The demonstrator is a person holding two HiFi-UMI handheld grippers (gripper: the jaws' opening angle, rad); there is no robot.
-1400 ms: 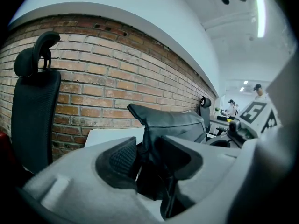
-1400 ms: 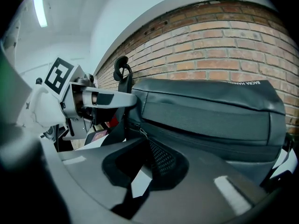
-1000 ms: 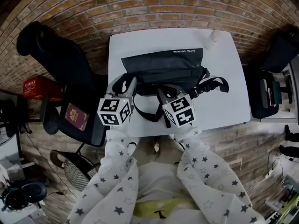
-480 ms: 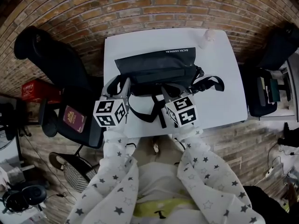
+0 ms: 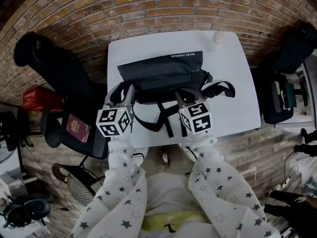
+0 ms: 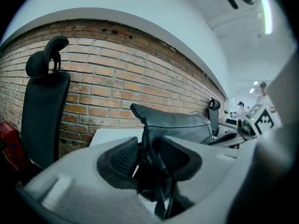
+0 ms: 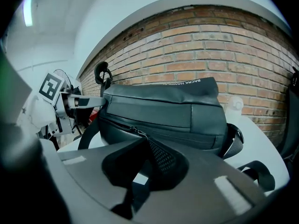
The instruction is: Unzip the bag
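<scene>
The right gripper (image 7: 145, 143), shut on what looked like the zip pull (image 7: 138, 135), wanted a level draw along the zip while the left gripper (image 6: 148, 146) clamped the bag (image 5: 158, 71) by its end on the table (image 5: 234, 86)

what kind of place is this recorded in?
Probably an office or lab workspace: a white table stands by a brick wall, a black office chair is beside it, and a strip light hangs on the ceiling.
</scene>
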